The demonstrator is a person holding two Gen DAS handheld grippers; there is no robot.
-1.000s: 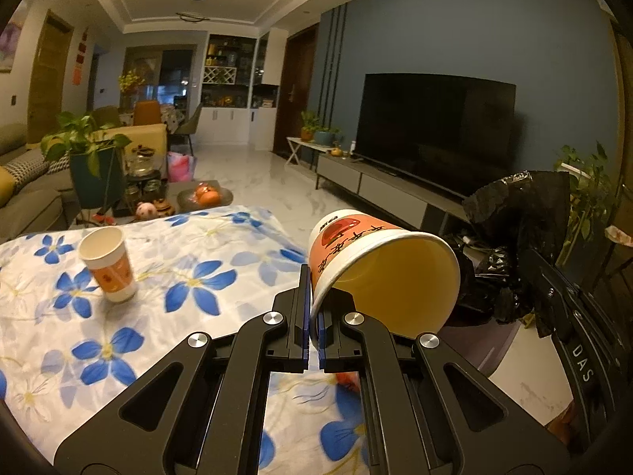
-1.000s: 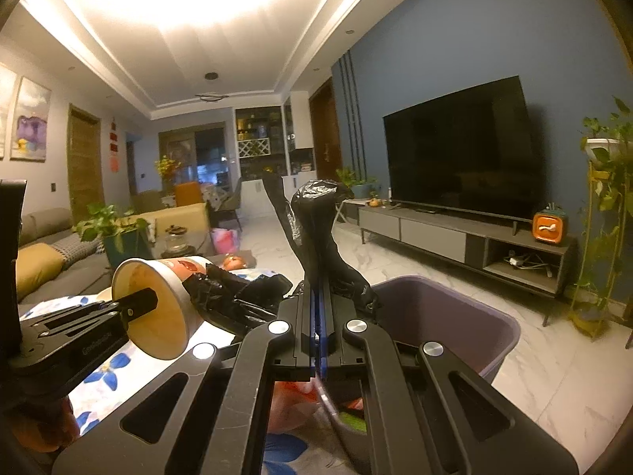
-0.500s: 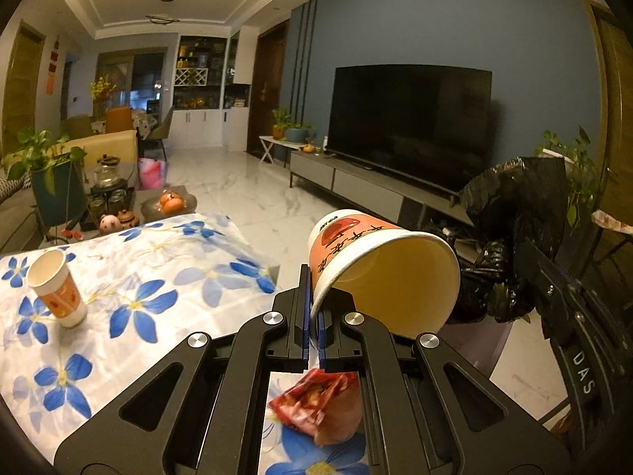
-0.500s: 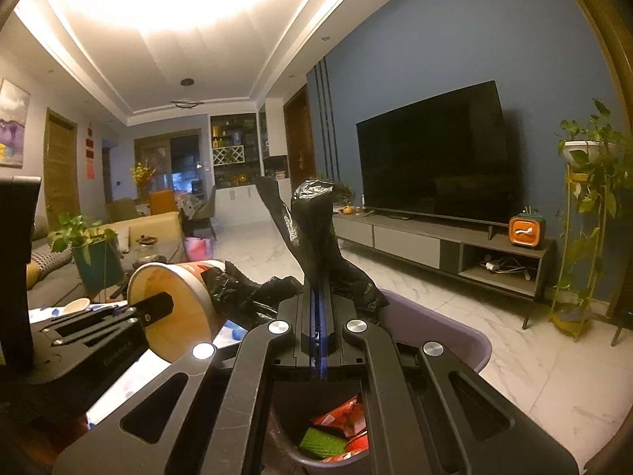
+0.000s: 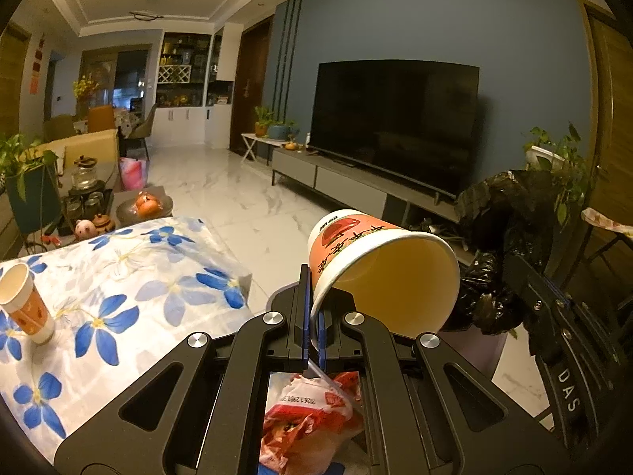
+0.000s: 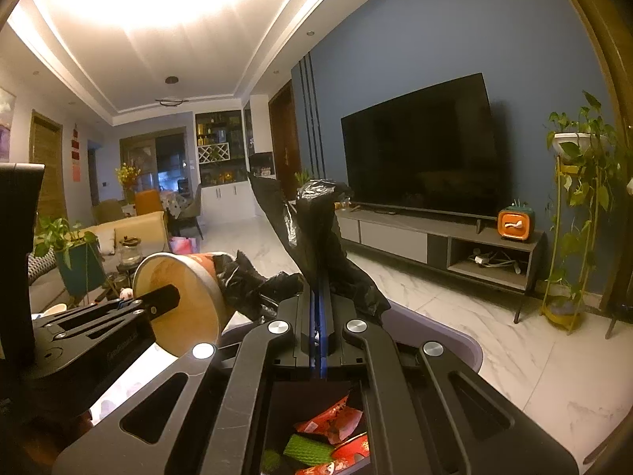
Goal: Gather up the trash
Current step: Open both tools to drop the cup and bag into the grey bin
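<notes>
The left gripper (image 5: 311,330) has its fingers (image 5: 304,308) pinched tight on the rim of the big noodle cup (image 5: 379,273), and the cup lies tipped on its side in the air, its open mouth facing right and toward the camera, its orange printed wall pointing off to the television (image 5: 395,126). From the right wrist view the same cup (image 6: 186,297) hangs just left of the bin, the left gripper (image 6: 134,310) clamped across its rim.

Over on the right, the right gripper (image 6: 316,297) is closed flat on a fold of the black trash bag (image 6: 316,229), which stands up in a crumpled peak above the fingertips. Below sits the lavender bin (image 6: 447,336), bag draped at its edge, and inside it red wrappers and something green (image 6: 332,435) show between the gripper's arms.

Under the left gripper, a red-and-white snack wrapper (image 5: 312,419) lies on the counter (image 5: 118,289) with its blue-flowered cloth. Farther left on that cloth, a small paper cup (image 5: 25,303) stands upright, well apart from the big one.
</notes>
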